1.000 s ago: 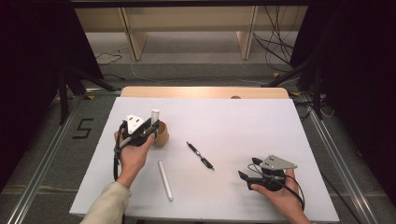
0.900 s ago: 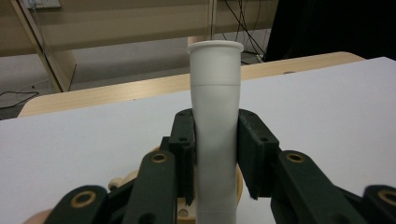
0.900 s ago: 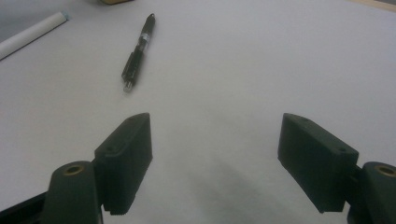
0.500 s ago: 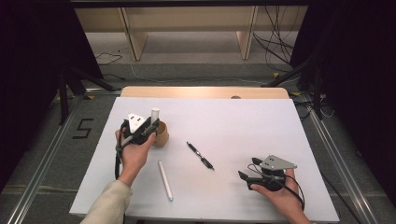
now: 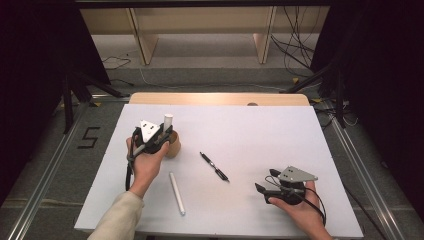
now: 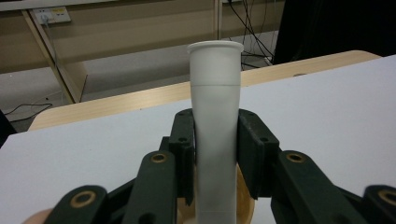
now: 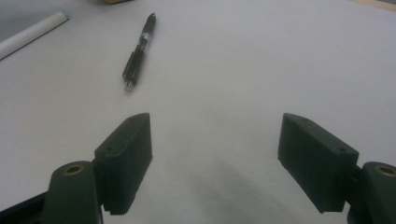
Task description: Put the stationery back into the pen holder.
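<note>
The white tube (image 6: 215,130) stands upright in the wooden cup (image 5: 172,145) at the table's (image 5: 280,130) 9 o'clock, clamped between the left gripper's (image 5: 162,134) 2 jaws. The right gripper (image 5: 265,181), at 5 o'clock, gapes wide, empty, toward the black pen (image 7: 137,53).

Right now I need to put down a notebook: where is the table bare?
The far right of the white table, beyond the black pen, is bare. It is crowded near the left gripper, shut on a white tube in the wooden cup, and around the white marker.
</note>
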Demonstrator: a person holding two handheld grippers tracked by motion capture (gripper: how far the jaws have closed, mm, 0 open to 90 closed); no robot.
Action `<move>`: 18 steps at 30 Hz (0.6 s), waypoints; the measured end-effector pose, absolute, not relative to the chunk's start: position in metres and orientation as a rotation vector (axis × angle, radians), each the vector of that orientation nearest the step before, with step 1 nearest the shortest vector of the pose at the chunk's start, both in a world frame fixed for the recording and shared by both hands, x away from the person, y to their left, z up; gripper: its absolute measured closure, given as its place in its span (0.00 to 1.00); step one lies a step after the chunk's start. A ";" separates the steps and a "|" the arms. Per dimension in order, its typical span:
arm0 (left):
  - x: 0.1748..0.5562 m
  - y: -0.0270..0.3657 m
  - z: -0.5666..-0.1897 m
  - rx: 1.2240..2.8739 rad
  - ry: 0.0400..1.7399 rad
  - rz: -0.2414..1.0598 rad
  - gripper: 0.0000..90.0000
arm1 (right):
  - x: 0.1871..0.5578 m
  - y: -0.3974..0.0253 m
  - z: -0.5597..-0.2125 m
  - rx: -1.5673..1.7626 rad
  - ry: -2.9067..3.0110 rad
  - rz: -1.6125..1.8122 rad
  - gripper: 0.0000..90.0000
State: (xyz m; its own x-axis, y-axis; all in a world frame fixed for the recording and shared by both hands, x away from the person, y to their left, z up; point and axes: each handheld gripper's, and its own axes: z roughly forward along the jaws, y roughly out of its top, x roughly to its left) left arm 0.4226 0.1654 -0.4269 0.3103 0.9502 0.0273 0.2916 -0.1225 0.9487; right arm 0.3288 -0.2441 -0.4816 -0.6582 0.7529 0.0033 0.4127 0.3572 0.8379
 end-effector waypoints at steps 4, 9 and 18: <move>0.425 0.165 -0.429 1.631 1.151 0.874 0.77 | 0.329 -0.244 -0.482 1.020 2.242 1.219 0.30; 0.427 0.163 -0.431 1.641 1.148 0.882 0.77 | 0.329 -0.244 -0.482 1.020 2.242 1.219 0.30; 0.429 0.159 -0.434 1.654 1.142 0.885 0.77 | 0.329 -0.244 -0.482 1.024 2.241 1.220 0.30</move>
